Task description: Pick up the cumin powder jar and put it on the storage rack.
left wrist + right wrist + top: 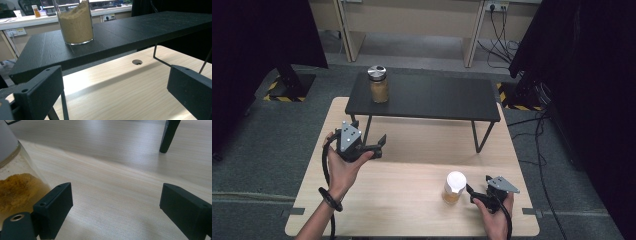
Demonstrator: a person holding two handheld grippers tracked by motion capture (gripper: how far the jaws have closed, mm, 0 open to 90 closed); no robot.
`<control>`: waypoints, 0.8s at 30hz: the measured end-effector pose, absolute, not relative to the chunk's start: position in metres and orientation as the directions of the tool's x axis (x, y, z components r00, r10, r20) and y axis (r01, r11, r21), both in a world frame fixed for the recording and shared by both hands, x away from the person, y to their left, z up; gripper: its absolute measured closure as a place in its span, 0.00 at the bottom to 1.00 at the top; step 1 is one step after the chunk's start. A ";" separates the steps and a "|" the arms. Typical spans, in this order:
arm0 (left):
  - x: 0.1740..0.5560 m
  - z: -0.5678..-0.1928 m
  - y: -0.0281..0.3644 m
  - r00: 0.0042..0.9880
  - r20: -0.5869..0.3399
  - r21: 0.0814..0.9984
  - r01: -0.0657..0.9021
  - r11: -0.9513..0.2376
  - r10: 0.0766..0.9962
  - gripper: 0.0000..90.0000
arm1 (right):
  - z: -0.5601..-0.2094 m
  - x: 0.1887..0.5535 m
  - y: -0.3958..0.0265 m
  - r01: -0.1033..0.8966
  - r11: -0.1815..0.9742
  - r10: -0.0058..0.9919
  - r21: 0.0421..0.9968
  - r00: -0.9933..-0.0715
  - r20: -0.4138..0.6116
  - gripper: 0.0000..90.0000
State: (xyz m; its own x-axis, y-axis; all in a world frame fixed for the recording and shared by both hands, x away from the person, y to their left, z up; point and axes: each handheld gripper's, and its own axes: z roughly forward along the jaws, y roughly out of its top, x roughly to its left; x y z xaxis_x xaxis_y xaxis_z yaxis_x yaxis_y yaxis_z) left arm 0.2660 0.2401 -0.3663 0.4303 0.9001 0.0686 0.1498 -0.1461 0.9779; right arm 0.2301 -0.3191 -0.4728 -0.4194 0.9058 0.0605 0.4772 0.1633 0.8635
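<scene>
Reaching step: the right claw [472,192], spread and empty, sits at three o'clock of the white-lidded jar [454,187]; next, straddle it and pinch.

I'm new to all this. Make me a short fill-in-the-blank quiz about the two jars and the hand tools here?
1. The jar with the silver lid stands on the black ____.
2. The jar on the wooden table beside the right tool has a ____ lid.
3. The left tool holds ____ between its jaws.
4. Both jars hold a ____ powder.

Missing words: shelf; white; nothing; yellow-brown
</scene>
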 end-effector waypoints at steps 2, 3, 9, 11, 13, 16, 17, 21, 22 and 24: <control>0.262 -0.371 0.241 0.434 0.069 0.977 0.151 -0.148 0.898 0.00 | -0.473 0.230 -0.319 0.476 0.165 0.906 0.864 -0.420 0.059 0.13; 0.261 -0.372 0.241 0.435 0.072 0.977 0.151 -0.151 0.898 0.00 | -0.473 0.230 -0.319 0.476 0.166 0.905 0.864 -0.421 0.058 0.13; 0.250 -0.390 0.244 0.445 0.062 0.979 0.149 -0.142 0.893 0.00 | -0.473 0.230 -0.319 0.475 0.166 0.905 0.864 -0.421 0.057 0.13; 0.245 -0.398 0.243 0.445 0.070 0.977 0.151 -0.152 0.893 0.00 | -0.473 0.230 -0.319 0.476 0.165 0.905 0.864 -0.421 0.059 0.13; 0.241 -0.407 0.243 0.454 0.061 0.975 0.164 -0.151 0.889 0.00 | -0.473 0.230 -0.318 0.475 0.168 0.905 0.864 -0.421 0.055 0.13; 0.234 -0.422 0.241 0.448 0.052 0.973 0.177 -0.146 0.892 0.00 | -0.473 0.230 -0.318 0.474 0.175 0.904 0.863 -0.424 0.049 0.13; 0.232 -0.427 0.240 0.451 0.052 0.970 0.188 -0.152 0.891 0.00 | -0.473 0.230 -0.318 0.474 0.176 0.904 0.863 -0.425 0.049 0.13; 0.229 -0.447 0.237 0.469 0.024 0.958 0.242 -0.155 0.883 0.00 | -0.472 0.231 -0.318 0.474 0.177 0.903 0.862 -0.426 0.049 0.13; 0.229 -0.451 0.237 0.471 0.021 0.956 0.250 -0.156 0.882 0.00 | -0.472 0.231 -0.318 0.475 0.176 0.903 0.862 -0.426 0.049 0.13; 0.227 -0.457 0.236 0.470 0.017 0.953 0.259 -0.156 0.883 0.00 | -0.473 0.230 -0.318 0.473 0.178 0.903 0.863 -0.427 0.048 0.13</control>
State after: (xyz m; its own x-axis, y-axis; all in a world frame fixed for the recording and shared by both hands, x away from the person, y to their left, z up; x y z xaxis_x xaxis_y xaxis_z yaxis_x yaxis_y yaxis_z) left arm 0.2274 0.2355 -0.4566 0.4698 0.8826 0.0172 0.2590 -0.1564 0.9531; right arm 0.2305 -0.3178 -0.4726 -0.4265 0.9032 0.0475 0.4732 0.1781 0.8628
